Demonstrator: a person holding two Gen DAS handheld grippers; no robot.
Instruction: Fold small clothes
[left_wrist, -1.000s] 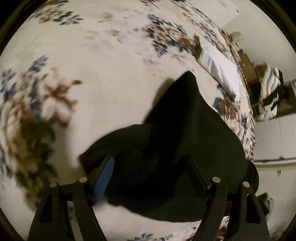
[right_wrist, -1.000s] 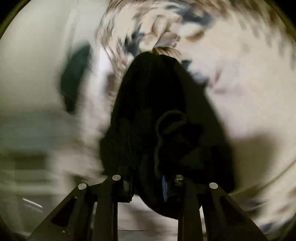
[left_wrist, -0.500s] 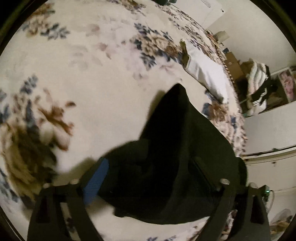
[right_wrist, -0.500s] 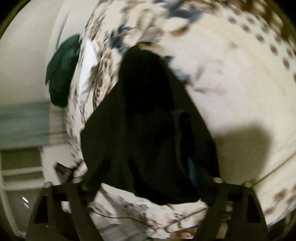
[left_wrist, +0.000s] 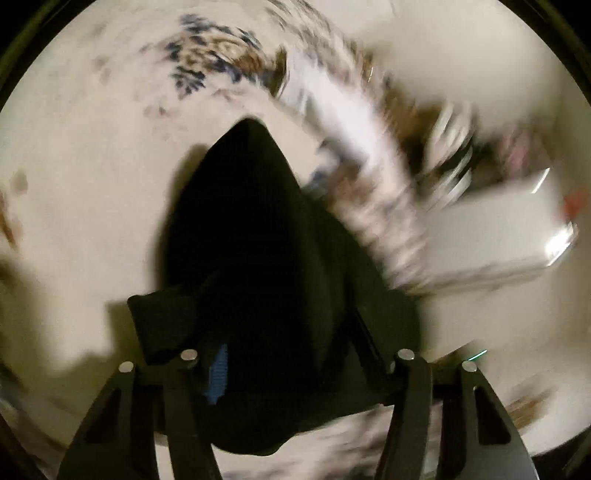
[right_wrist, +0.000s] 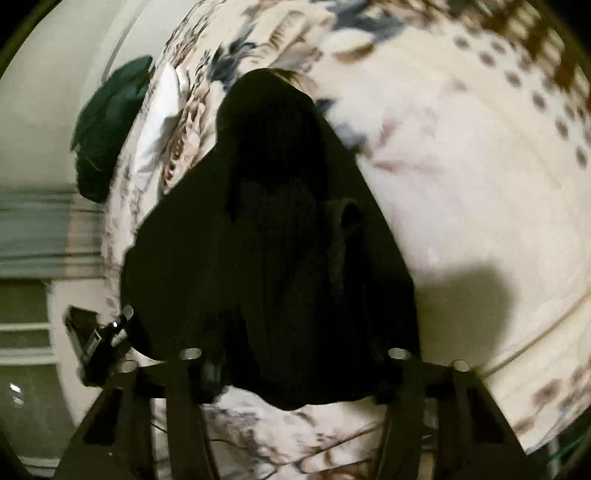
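A: Where is the garment?

B: On the floral bedspread, bunched in a dark heap right in front of both tongs. In the right wrist view it fills the middle, with the near edge hanging over the fingers.

A: And the tongs?

B: The left gripper has just been narrowing its jaws, and the black cloth lies between them. A blue pad shows at the left finger, with fabric draped over it. Whether the pads press on the cloth I cannot tell; it is too dark. The right gripper has also just been narrowing, with cloth between the jaws, and again I cannot tell if it pinches.

A: How will it handle?

B: Soft and limp, I judge, and light. It slumps into folds and holds no shape, so it should sag from any pinch point. It looks like a thick, matte knit, likely not slippery. Nothing fragile about it.

A: Where to take hold?

B: At an edge or corner, 1 for each gripper, set apart so the cloth hangs flat. A pinch in the middle of the heap would likely catch several layers.

A: Counts?

B: 1 black garment, 2 grippers, 1 bedspread. Also 1 dark green item beyond the bed's edge and 1 white cloth on the bedspread.
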